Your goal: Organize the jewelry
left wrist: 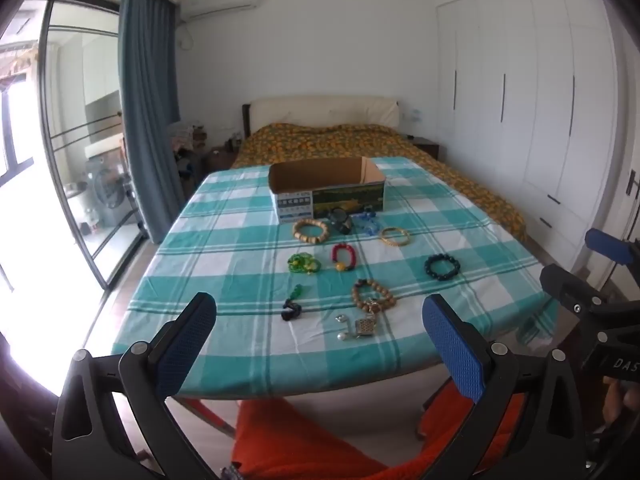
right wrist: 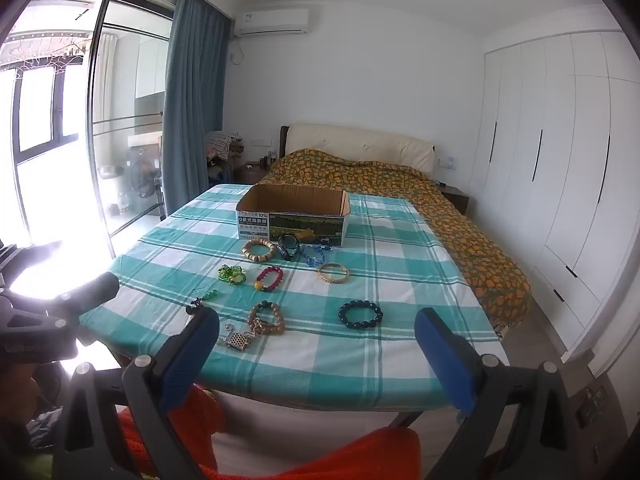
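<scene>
- Left gripper [left wrist: 320, 344] hovers before the table's near edge, jaws spread wide, holding nothing.
- Right gripper [right wrist: 320, 356] hovers beside it, also spread wide and empty.
- A table with a teal-and-white checked cloth [left wrist: 224, 248] holds scattered jewelry, all untouched.
- An open cardboard box [left wrist: 328, 192] stands at the far side, with a pale wooden bead bracelet [left wrist: 311, 231] just in front.
- Nearer lie a red bead bracelet [left wrist: 344, 257], a gold bangle [left wrist: 395, 236], a dark bead bracelet [left wrist: 442, 267] and a brown bead bracelet [left wrist: 374, 295].
- A bed with an orange-patterned cover [left wrist: 320, 140] lies behind.
</scene>
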A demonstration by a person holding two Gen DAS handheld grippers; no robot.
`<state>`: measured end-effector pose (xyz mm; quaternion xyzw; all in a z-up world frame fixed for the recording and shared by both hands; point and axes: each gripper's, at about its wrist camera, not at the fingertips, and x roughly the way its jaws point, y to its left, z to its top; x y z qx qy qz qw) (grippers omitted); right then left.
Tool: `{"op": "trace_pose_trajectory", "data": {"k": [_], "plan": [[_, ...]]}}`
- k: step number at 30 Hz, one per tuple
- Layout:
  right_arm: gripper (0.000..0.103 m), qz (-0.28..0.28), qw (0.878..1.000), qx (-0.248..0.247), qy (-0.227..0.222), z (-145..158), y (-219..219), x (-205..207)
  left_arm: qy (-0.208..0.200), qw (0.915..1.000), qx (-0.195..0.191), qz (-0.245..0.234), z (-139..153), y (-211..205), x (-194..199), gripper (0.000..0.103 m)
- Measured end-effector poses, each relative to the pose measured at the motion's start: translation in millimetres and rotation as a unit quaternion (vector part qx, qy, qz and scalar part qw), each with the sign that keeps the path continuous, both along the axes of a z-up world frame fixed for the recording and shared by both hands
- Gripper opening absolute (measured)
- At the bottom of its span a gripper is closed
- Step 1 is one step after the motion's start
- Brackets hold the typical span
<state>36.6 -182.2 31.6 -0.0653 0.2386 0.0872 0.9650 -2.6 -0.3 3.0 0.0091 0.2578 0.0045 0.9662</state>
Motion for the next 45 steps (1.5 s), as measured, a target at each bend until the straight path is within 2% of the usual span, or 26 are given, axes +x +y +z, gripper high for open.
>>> {"op": "trace_pose_trajectory", "data": {"k": [18,45], "plan": [[0.1,-0.001,1.0,-0.002,-0.004,0,0,0,0.014,0.9999,0.0,-0.006,-16,-3,2,0.103],[0.1,-0.001,1.0,-0.001,-0.005,0,-2,1,0.022,0.9997,0.0,-0.005,-17,-3,1,0.103]]}}
